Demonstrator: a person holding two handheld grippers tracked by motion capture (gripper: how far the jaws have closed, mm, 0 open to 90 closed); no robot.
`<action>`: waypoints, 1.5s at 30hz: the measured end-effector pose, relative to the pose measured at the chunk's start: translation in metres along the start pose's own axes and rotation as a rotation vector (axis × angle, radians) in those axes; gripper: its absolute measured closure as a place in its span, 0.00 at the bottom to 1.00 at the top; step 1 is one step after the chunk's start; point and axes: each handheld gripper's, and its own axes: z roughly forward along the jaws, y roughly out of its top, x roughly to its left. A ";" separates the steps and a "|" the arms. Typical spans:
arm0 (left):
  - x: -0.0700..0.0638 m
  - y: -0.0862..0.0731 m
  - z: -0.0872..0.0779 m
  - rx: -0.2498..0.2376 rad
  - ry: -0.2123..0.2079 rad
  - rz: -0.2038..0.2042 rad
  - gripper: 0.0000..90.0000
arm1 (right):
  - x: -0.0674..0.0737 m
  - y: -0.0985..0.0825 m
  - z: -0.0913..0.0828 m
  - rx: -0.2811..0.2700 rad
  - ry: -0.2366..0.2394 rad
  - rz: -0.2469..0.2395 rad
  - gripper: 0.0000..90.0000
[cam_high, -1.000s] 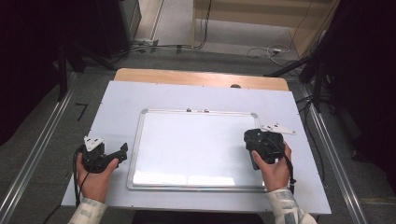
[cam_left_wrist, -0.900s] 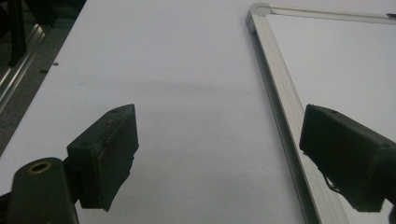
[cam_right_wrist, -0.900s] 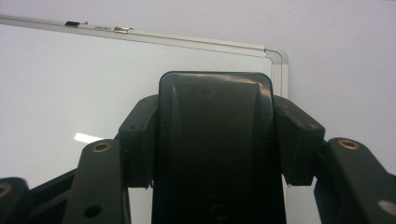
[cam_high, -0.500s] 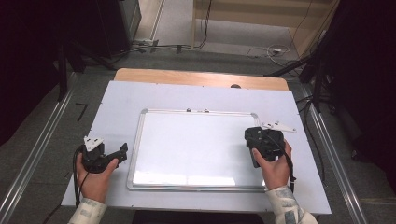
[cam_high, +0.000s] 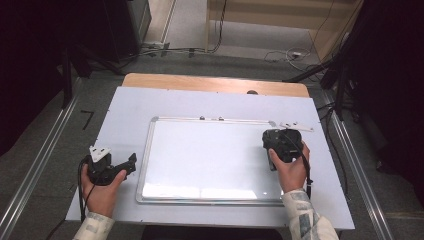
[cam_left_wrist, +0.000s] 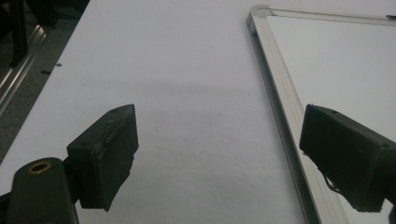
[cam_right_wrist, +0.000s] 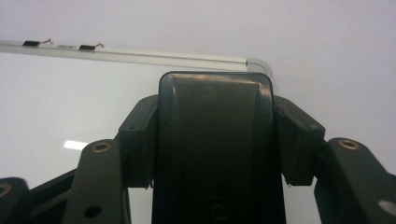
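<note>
Right claw: the right claw sits over the right part of the whiteboard, held by the person's right hand; in the right gripper view its two jaws press from both sides on one black block.
Held thing: one black eraser, rectangular with rounded top corners, upright between the jaws; its far end points toward the board's top right corner.
Just past the right claw: the whiteboard's silver frame runs across behind the eraser, with two small dark clips on it, off to the claw's left.
Left claw: the left claw rests on the bare counter, in the person's left hand; its two jaws stand wide apart with nothing between them.
Beside the left claw: in the left gripper view the left edge of the board's frame runs between the jaws, nearer the right-hand jaw, whose tip reaches over the board; the other jaw is over plain counter.
Whiteboard: one whiteboard, blank, flat on the middle of the counter, between the two claws.
Counter: one white counter; a wooden strip shows at its far edge, well beyond both claws.
Count: two claws, two hands, one eraser, one whiteboard, two clips.
</note>
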 end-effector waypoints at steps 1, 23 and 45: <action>0.000 0.000 0.000 0.000 0.000 0.000 0.14 | 0.000 0.002 0.003 0.002 -0.007 0.000 0.43; 0.001 0.000 0.000 -0.001 -0.003 -0.004 0.14 | -0.002 0.031 0.083 0.105 -0.118 0.059 0.43; 0.000 0.000 0.001 0.001 -0.002 0.002 0.14 | -0.009 0.027 0.065 0.030 -0.024 0.052 0.27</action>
